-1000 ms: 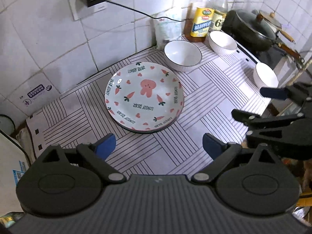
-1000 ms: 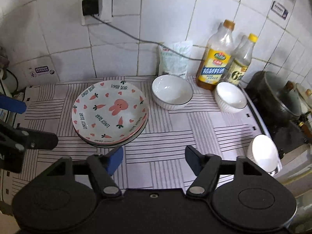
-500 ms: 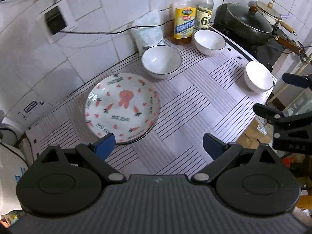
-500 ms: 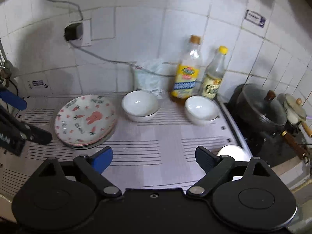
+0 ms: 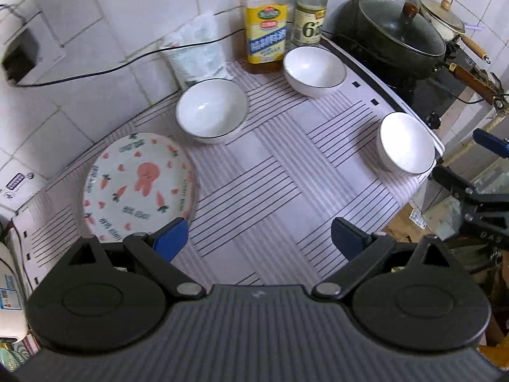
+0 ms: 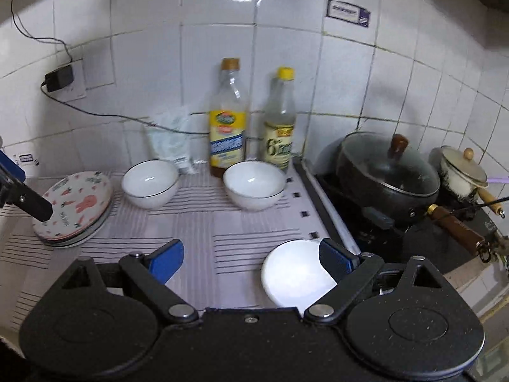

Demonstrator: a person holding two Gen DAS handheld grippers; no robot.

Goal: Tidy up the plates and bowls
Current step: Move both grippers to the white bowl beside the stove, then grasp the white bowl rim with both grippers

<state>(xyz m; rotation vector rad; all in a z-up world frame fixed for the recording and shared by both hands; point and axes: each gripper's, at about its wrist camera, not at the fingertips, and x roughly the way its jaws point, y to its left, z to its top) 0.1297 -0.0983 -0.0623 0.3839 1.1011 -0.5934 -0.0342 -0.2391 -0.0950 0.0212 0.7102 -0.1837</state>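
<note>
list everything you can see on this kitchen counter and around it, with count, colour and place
round white ceramic bowls: 3, white; two near the wall, one at the counter's front corner by the stove
bunny-print ceramic plates: a stack, white and pink, left on the cloth
striped cloth: 1, pale with dark lines, covers the counter
yellow-label oil bottle: 1, at the wall
clear vinegar bottle: 1, yellow cap, beside the oil
white plastic bag: 1, against the tiles
black lidded pot: 1, on the stove
cream saucepan: 1, behind the pot
black plug adapter: 1, in the wall socket
left gripper: blue pads, open
right gripper: blue pads, open, nothing between them
</note>
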